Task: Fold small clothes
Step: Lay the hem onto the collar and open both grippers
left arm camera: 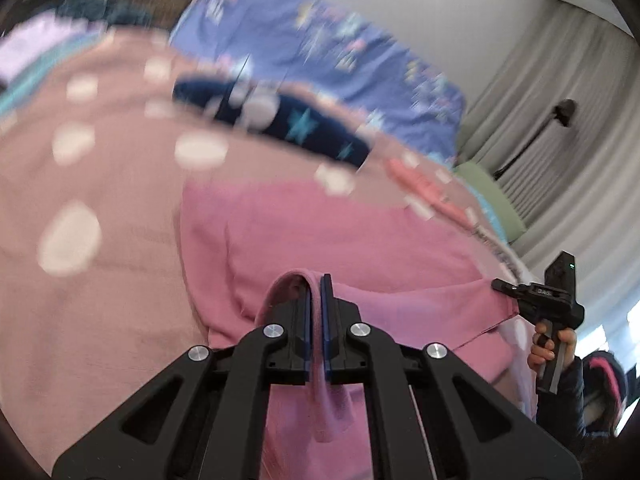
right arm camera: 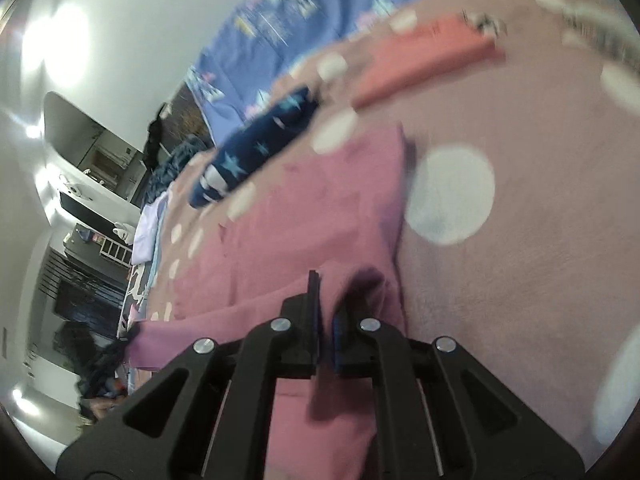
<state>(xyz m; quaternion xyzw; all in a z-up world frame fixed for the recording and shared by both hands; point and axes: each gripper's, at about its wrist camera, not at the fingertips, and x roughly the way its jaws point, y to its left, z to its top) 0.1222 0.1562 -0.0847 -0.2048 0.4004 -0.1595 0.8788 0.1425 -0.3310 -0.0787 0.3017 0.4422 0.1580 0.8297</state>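
Pink garment (left arm camera: 352, 240) fabric is pinched between my left gripper's (left arm camera: 316, 300) blue pads, one fold looping over the fingertips and hanging down behind them. My right gripper (right arm camera: 326, 300) is likewise clamped on a bunched edge of the same garment, which I see stretched between the two tools over the dusty-pink dotted bedspread (left arm camera: 100, 184), its far part lying on the spread. Toward the spread's far edge I note a navy star-print piece (left arm camera: 300, 128) and a folded coral piece (right arm camera: 428, 60), both blurred, apart from the pink one.
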